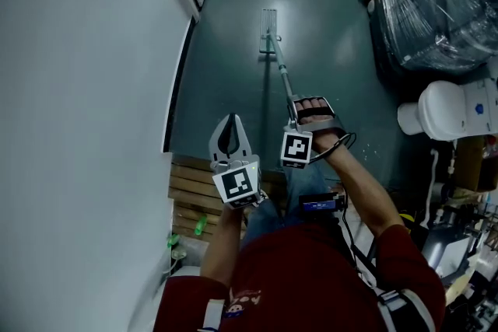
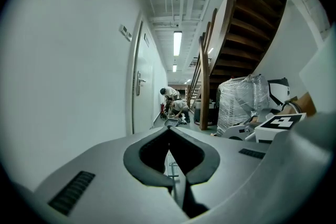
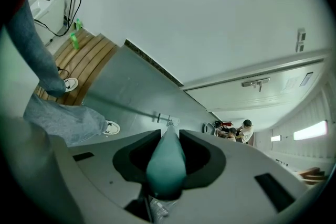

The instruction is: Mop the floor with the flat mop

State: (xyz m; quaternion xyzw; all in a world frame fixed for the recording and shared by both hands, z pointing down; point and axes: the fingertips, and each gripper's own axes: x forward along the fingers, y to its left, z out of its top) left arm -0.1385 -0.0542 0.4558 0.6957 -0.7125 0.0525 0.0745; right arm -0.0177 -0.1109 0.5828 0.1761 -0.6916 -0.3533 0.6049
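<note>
You are working the mopping stroke, it seems: your right gripper (image 3: 169, 136) is clamping its jaws on the mop handle (image 3: 167, 162), and the mop head (image 1: 268, 30) is lying flat on the floor (image 1: 334, 50) well ahead. Your left gripper (image 1: 229, 138) is hovering beside it with its jaws together on nothing, so the next move is probably calling for a steady one-handed pull or a second grip.

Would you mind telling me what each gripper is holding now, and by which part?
The right gripper is shut on the teal handle grip at the upper end of the flat mop; the left gripper is shut, holding nothing.
</note>
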